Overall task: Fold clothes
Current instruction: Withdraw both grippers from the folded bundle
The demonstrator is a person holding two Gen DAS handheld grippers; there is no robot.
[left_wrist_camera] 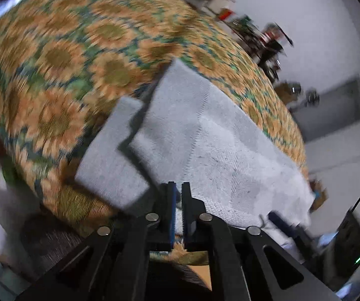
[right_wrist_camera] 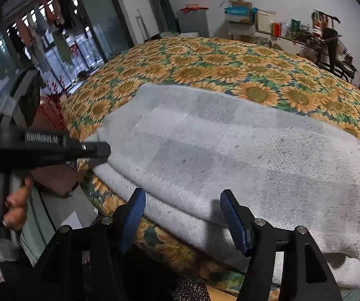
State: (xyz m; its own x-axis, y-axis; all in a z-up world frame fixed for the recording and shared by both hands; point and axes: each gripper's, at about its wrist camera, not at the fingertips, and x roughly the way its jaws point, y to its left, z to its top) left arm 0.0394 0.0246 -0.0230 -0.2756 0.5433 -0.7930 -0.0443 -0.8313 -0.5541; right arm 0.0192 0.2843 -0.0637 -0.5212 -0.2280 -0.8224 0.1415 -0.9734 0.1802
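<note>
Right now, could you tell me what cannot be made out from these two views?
- Left wrist view: motion blur smears the sunflower bedspread and wall shelves.
- Left hand-held gripper: whether its nearly closed fingers pinch the grey garment.
- Right wrist view: the garment's right end is cut off by the edge; the kind of garment is unclear.

One grey garment (right_wrist_camera: 205,150), one sunflower bedspread (right_wrist_camera: 230,62) – two hand-held grippers (right_wrist_camera: 188,215)

This is a home bedroom: a bed with a sunflower-print bedspread (right_wrist_camera: 230,62) fills the room, laundry (right_wrist_camera: 62,40) hangs beyond glass doors far left, and a cluttered shelf (right_wrist_camera: 305,32) lines the far right wall.
</note>
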